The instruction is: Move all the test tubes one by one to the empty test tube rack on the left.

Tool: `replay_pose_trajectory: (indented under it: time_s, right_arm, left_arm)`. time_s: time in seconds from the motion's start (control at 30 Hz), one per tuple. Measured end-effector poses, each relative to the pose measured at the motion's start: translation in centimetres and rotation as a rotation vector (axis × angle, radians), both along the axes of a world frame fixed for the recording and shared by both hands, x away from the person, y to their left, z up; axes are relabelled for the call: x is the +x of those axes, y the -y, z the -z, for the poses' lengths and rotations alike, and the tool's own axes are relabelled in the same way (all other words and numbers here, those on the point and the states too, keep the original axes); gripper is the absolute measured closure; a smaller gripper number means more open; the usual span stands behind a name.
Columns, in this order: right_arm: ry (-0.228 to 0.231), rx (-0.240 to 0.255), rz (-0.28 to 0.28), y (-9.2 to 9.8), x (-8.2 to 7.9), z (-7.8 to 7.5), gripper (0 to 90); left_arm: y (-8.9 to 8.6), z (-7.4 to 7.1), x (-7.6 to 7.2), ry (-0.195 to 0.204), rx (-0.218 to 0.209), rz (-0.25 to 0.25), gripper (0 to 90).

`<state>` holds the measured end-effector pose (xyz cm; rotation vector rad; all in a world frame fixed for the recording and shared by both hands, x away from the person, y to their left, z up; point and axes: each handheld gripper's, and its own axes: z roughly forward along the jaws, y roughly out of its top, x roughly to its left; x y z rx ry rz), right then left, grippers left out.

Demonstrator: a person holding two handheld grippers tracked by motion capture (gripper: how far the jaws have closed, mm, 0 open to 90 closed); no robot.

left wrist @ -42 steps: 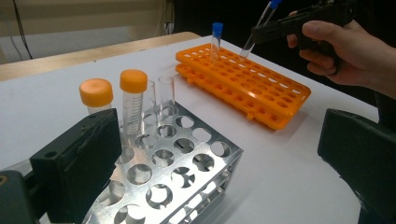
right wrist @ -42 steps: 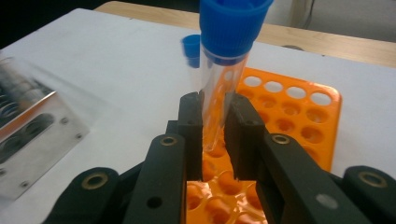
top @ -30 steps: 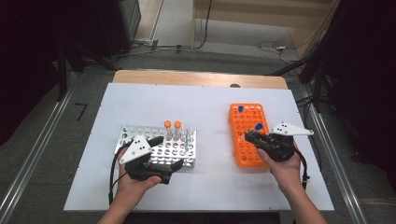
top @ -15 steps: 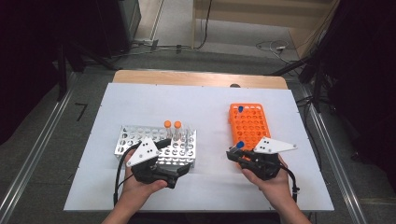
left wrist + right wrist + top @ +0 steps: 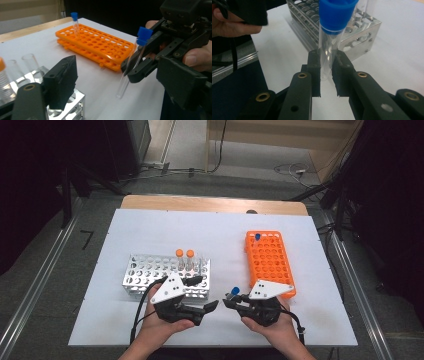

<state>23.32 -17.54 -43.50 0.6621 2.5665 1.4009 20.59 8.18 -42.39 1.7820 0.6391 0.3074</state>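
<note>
My right gripper (image 5: pixel 231 299) is shut on a clear tube with a blue cap (image 5: pixel 234 291), held upright over the table's front middle. In the right gripper view the pads (image 5: pixel 314 65) pinch the tube (image 5: pixel 327 47) below its cap. My left gripper (image 5: pixel 202 294) faces it from the left, open. Its jaws have just been closing, and nothing is pressed between them. In the left gripper view the tube (image 5: pixel 132 62) hangs just ahead of that gap, untouched. Behind the left hand stands a silver rack (image 5: pixel 145 275) with two orange-capped tubes (image 5: pixel 184 254).
An orange rack (image 5: pixel 270 262) lies at the right with one blue-capped tube (image 5: pixel 257 237) in its far corner. Several clear uncapped tubes (image 5: pixel 200 265) stand in the silver rack's right end. A white sheet (image 5: pixel 165 227) covers the table.
The right gripper has carried the blue-capped tube from the orange rack leftward and nearer the front edge. The left gripper has moved right toward it, and its jaws look slightly narrower.
</note>
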Motion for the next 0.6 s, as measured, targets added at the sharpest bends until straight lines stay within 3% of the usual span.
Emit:
replay_pose_trajectory:
  time_s: [0.2,0.43,0.6]
  right_arm:
    - [-0.004,-0.021,-0.031,-0.9,-0.4,0.3,75.1]
    - [-0.004,-0.034,-0.068,-2.0,-1.0,0.4,75.1]
    - [-0.003,-0.037,-0.085,-2.3,-1.3,0.4,75.1]
  left_arm:
    - [1.0,0.1,-0.3,0.006,-0.002,0.053,39.6]
    - [2.0,0.2,-0.5,0.007,0.024,0.099,54.6]
    - [2.4,0.4,-0.6,0.014,0.045,0.105,64.1]
